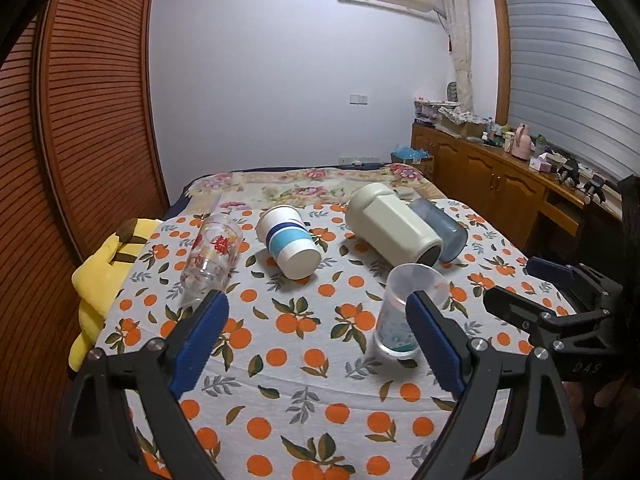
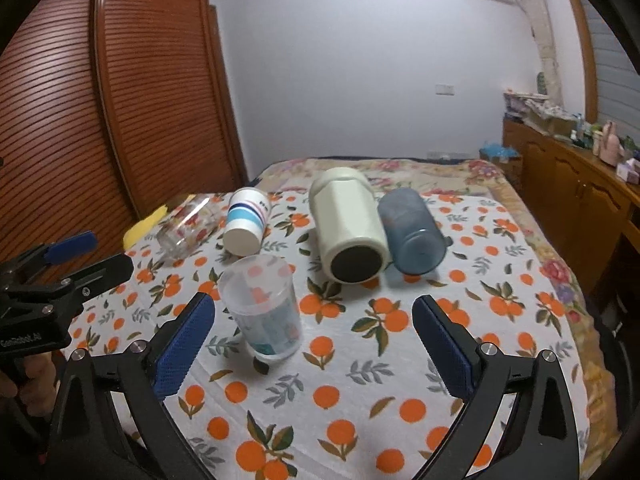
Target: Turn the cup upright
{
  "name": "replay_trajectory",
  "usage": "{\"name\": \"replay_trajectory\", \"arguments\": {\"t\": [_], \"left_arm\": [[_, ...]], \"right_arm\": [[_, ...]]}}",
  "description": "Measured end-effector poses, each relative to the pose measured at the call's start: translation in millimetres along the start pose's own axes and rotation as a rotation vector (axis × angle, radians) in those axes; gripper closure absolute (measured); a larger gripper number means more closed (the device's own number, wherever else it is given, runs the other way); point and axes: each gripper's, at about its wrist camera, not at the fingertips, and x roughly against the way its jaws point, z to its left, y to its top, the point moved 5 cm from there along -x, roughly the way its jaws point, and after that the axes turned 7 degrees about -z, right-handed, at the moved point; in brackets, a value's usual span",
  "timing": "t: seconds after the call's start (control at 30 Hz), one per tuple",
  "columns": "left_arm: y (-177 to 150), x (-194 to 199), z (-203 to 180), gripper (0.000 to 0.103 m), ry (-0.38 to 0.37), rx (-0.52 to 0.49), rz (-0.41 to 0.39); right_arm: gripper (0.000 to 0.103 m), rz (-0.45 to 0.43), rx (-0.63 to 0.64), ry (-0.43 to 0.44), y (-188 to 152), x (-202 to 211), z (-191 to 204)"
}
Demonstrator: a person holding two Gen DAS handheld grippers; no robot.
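Note:
A translucent plastic cup point(image 1: 404, 312) point(image 2: 264, 312) stands upright on the orange-print cloth. Behind it lie on their sides a clear glass with red flowers point(image 1: 212, 256) point(image 2: 186, 226), a white paper cup with blue stripes point(image 1: 290, 242) point(image 2: 246, 222), a cream cup point(image 1: 390, 224) point(image 2: 348, 224) and a blue-grey cup point(image 1: 442, 230) point(image 2: 412, 232). My left gripper point(image 1: 316, 344) is open and empty; its right finger is just in front of the plastic cup. My right gripper point(image 2: 314, 346) is open and empty, with the plastic cup just beyond its left finger. Each gripper shows in the other's view point(image 1: 552, 300) point(image 2: 68, 268).
The cloth point(image 1: 312, 396) covers a bed with a floral blanket point(image 1: 304, 184) behind. A yellow cushion point(image 1: 100, 280) lies at the left edge. A slatted wooden wardrobe point(image 1: 88, 112) stands left. A wooden cabinet point(image 1: 492, 176) with clutter runs along the right.

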Motion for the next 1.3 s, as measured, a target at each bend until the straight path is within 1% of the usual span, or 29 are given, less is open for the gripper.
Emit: {"name": "replay_trajectory", "arguments": {"t": [0.17,0.33,0.87,1.3], "left_arm": [[-3,4,-4,0.012,-0.003,0.000,0.002],[-9,2,-3,0.012,-0.003,0.008,0.017],[-12,1,0,0.012,-0.004,0.015,0.019],[-8,6,-4,0.012,-0.008,0.012,0.011]], "right_arm": [[0.002,-0.012,0.002,-0.029,-2,9,-3],[0.002,-0.012,-0.008,-0.039,-4,9,-7],[0.002,-0.017,-0.008,-0.047,-4,9,-8],[0.002,-0.021,-0.006,-0.053,-3,11,-10]]}}
